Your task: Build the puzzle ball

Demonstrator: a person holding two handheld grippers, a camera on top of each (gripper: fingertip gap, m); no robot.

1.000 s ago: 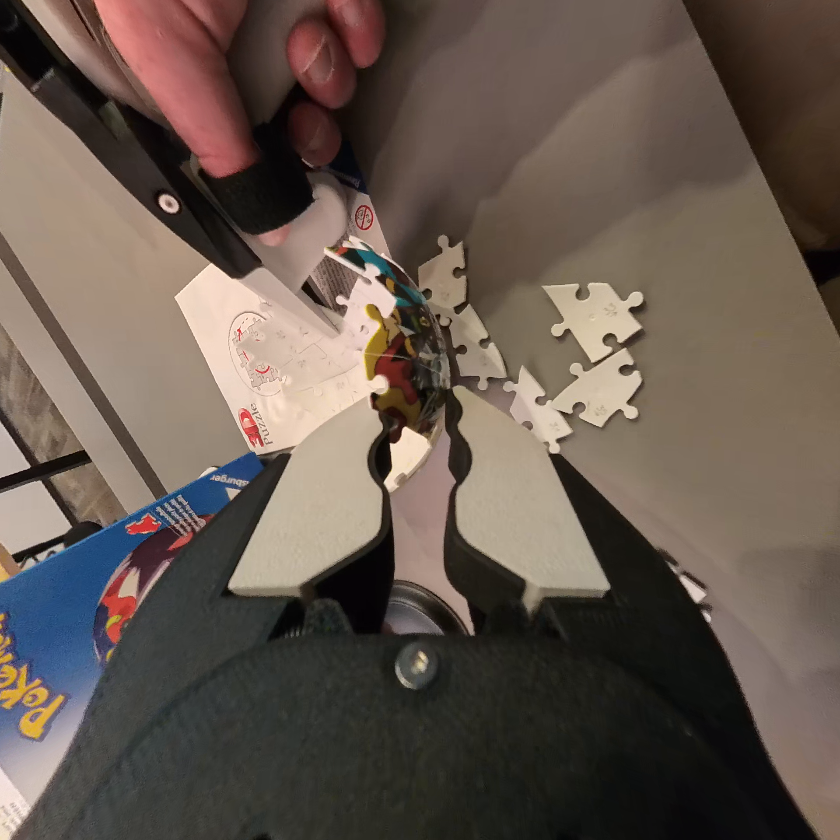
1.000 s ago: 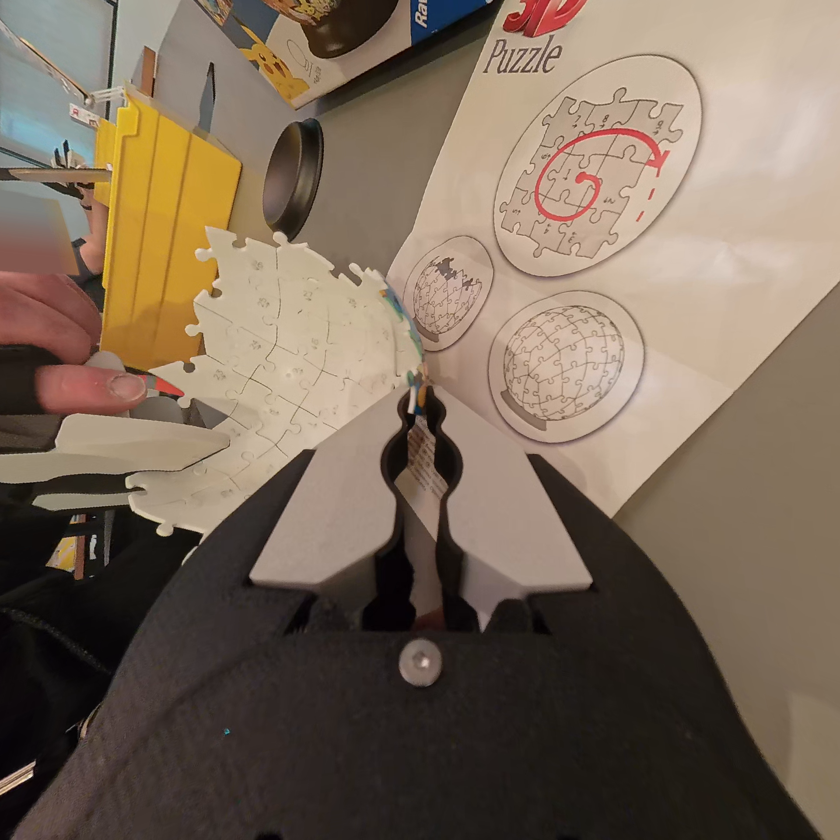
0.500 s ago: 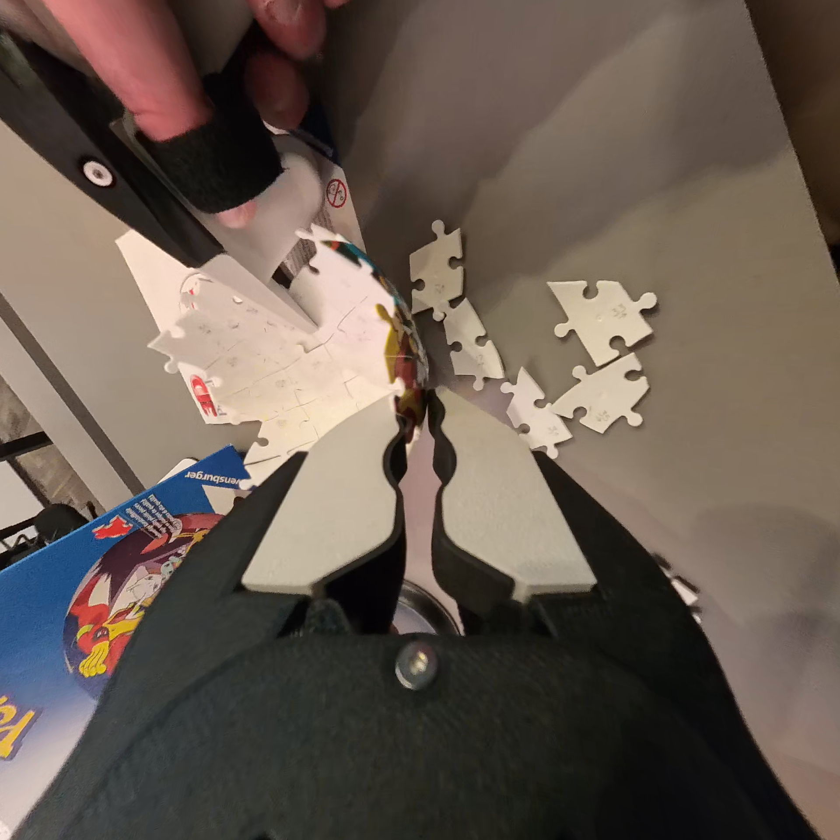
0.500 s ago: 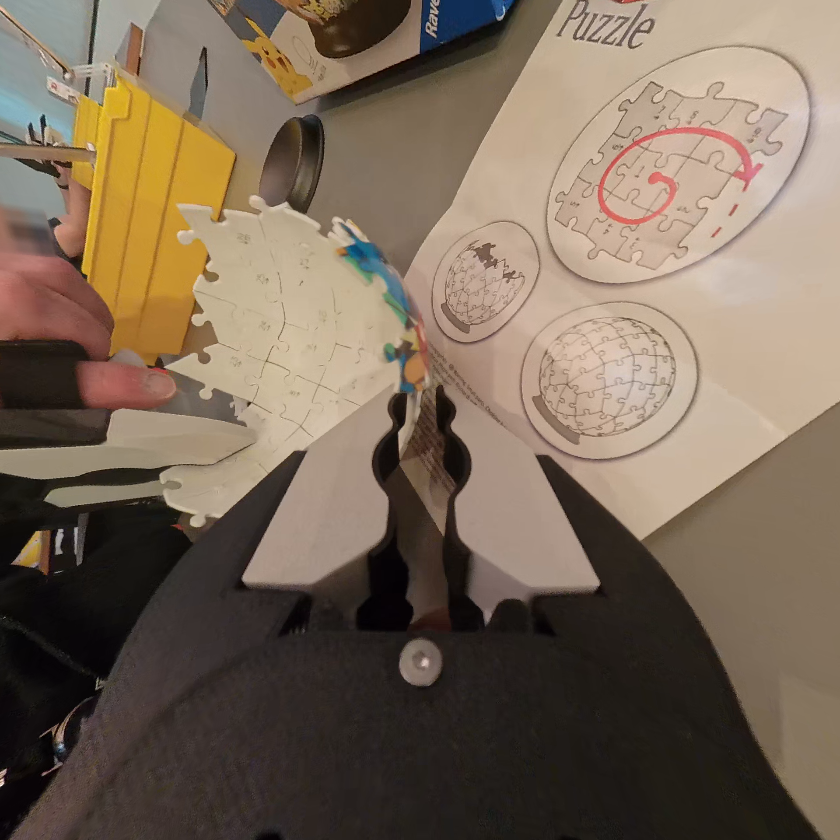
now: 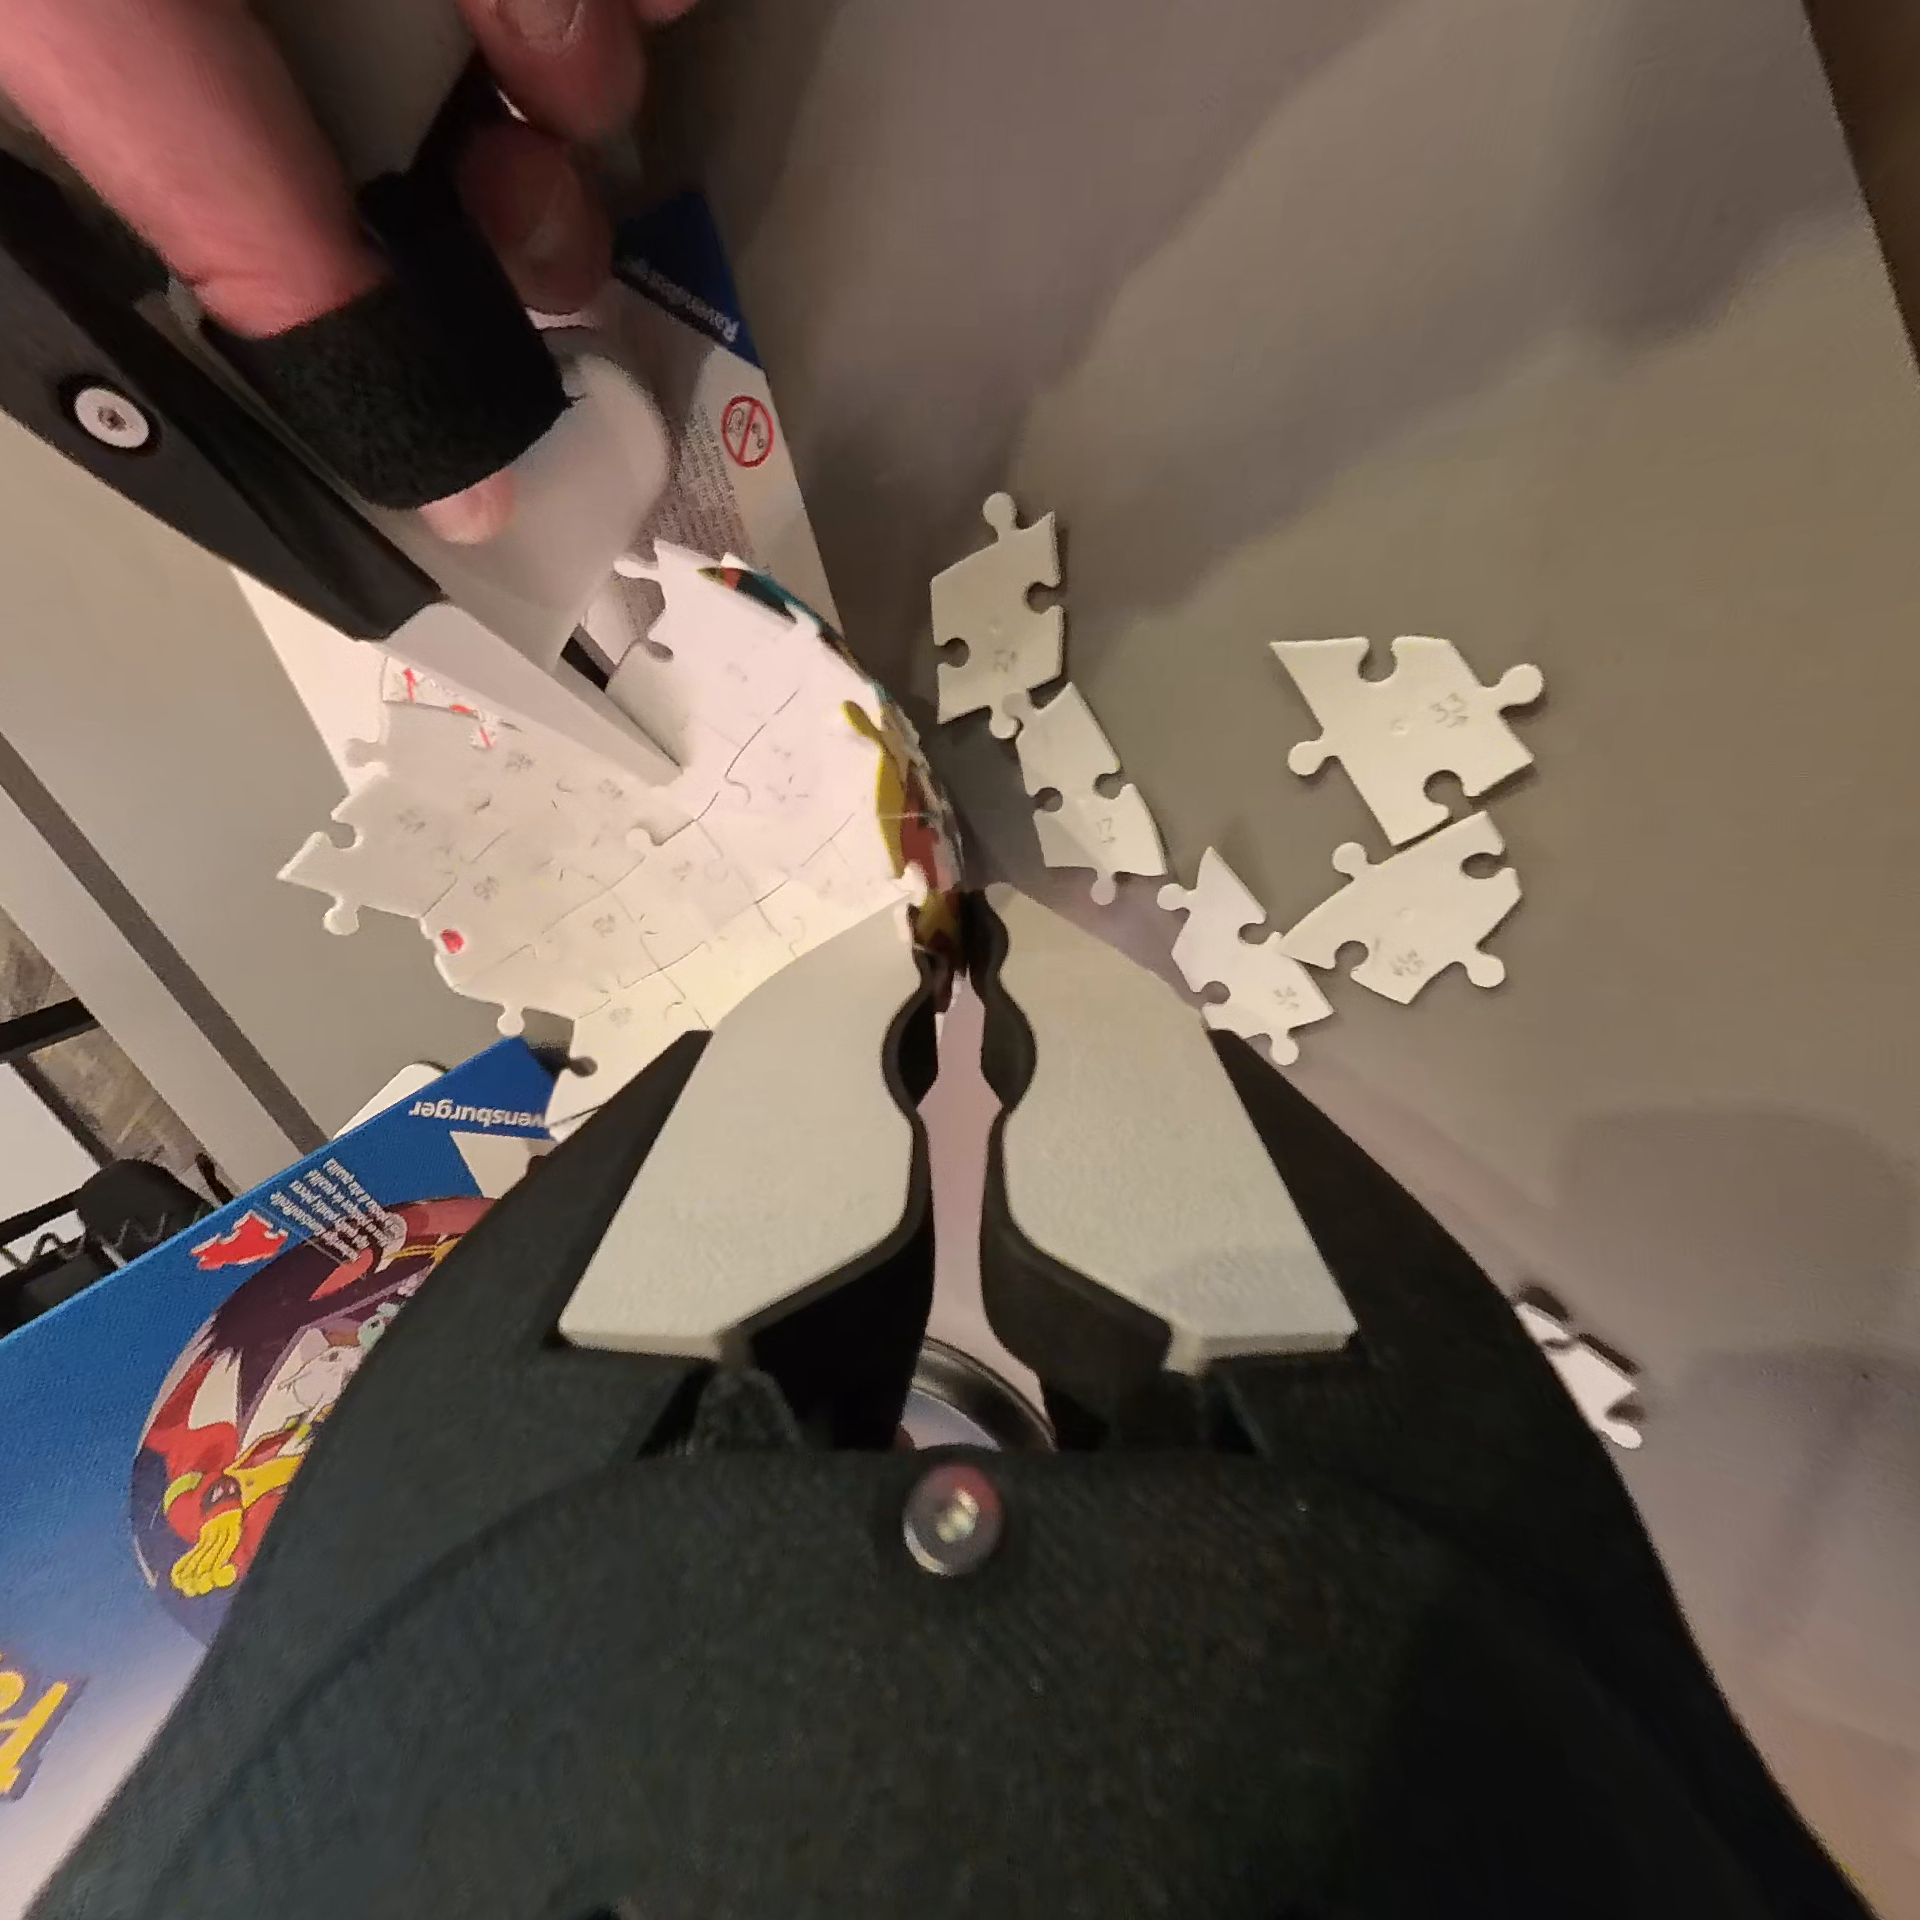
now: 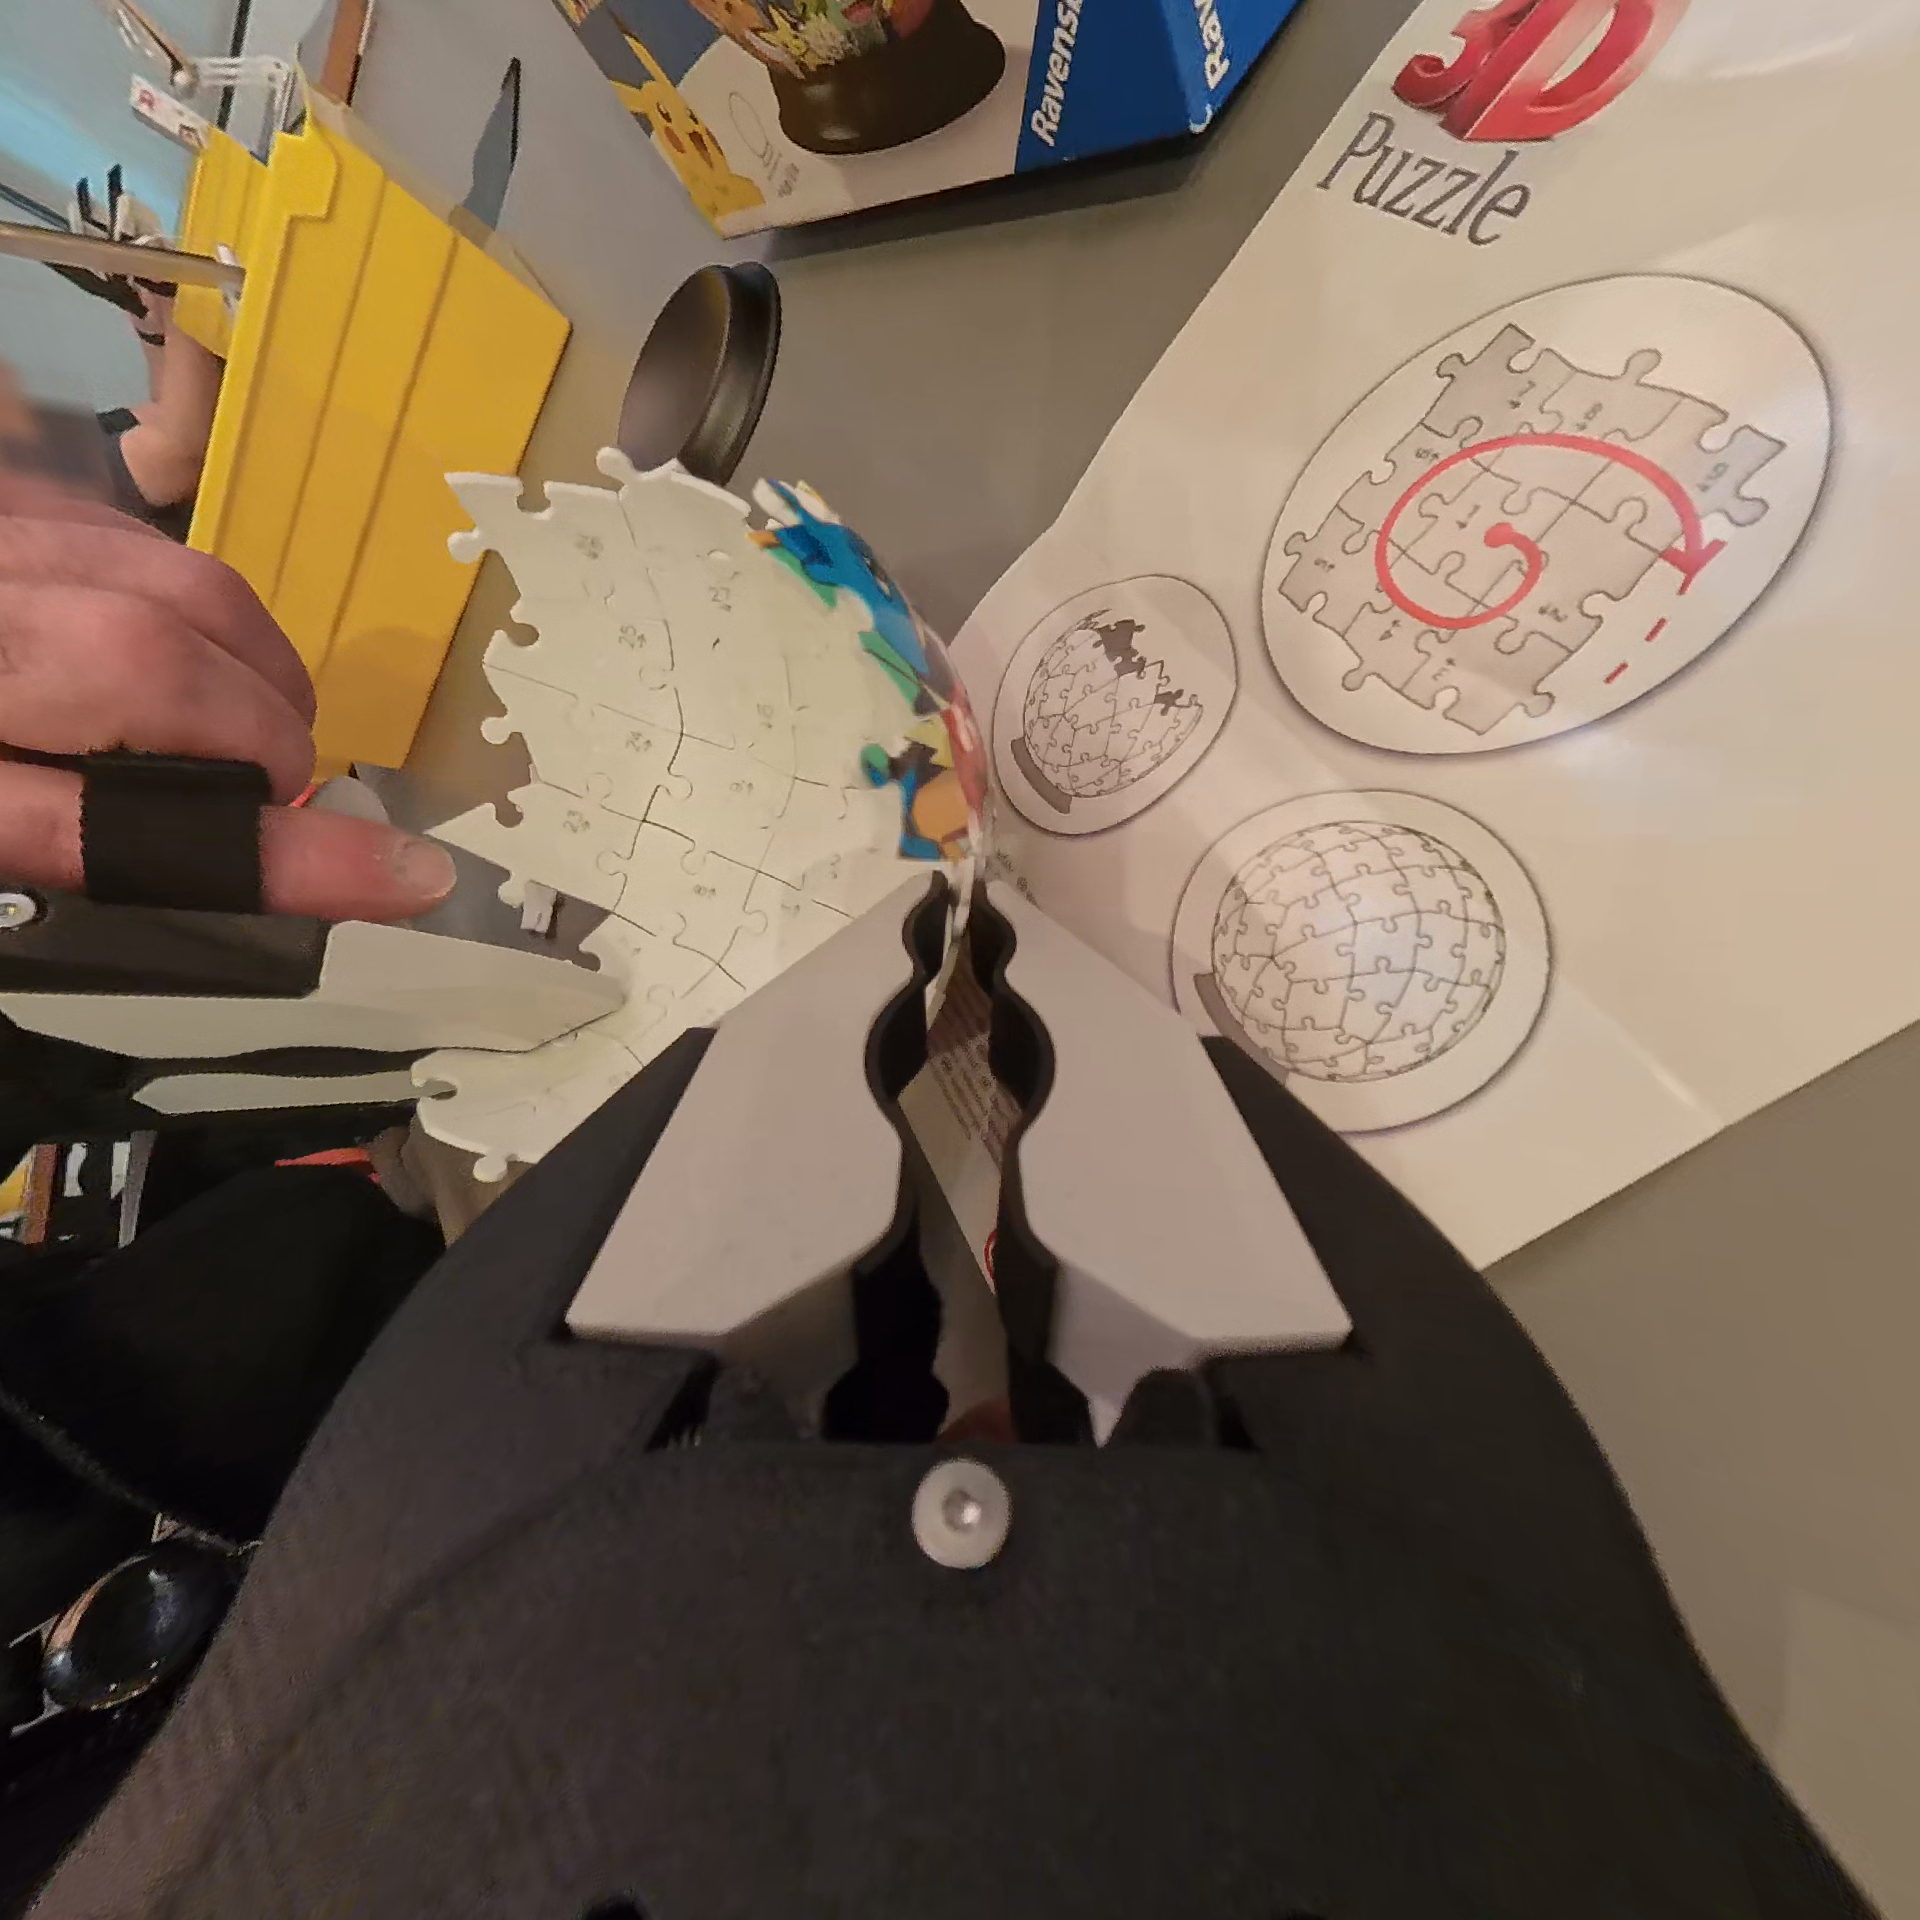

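Observation:
The half-built puzzle ball (image 5: 665,831) is a curved shell, white inside and coloured outside, held up in the air between both grippers. My left gripper (image 5: 961,920) is shut on the shell's coloured rim. My right gripper (image 6: 961,883) is shut on another part of the rim, with the shell (image 6: 686,727) spreading to its upper left. In the right wrist view the left gripper's fingers (image 6: 436,997) clamp the shell's lower edge. Several loose white pieces (image 5: 1413,738) lie face down on the grey table beyond the shell.
The paper instruction sheet (image 6: 1455,727) lies flat under the right gripper. The blue puzzle box (image 6: 935,83) stands at the back and also shows in the left wrist view (image 5: 208,1351). A black round stand (image 6: 707,364) and a yellow bin (image 6: 353,468) sit behind the shell.
The shell has turned so more of its white inside faces the left camera. My left gripper's jaws have narrowed onto the rim. The right gripper has kept its hold and shifted slightly.

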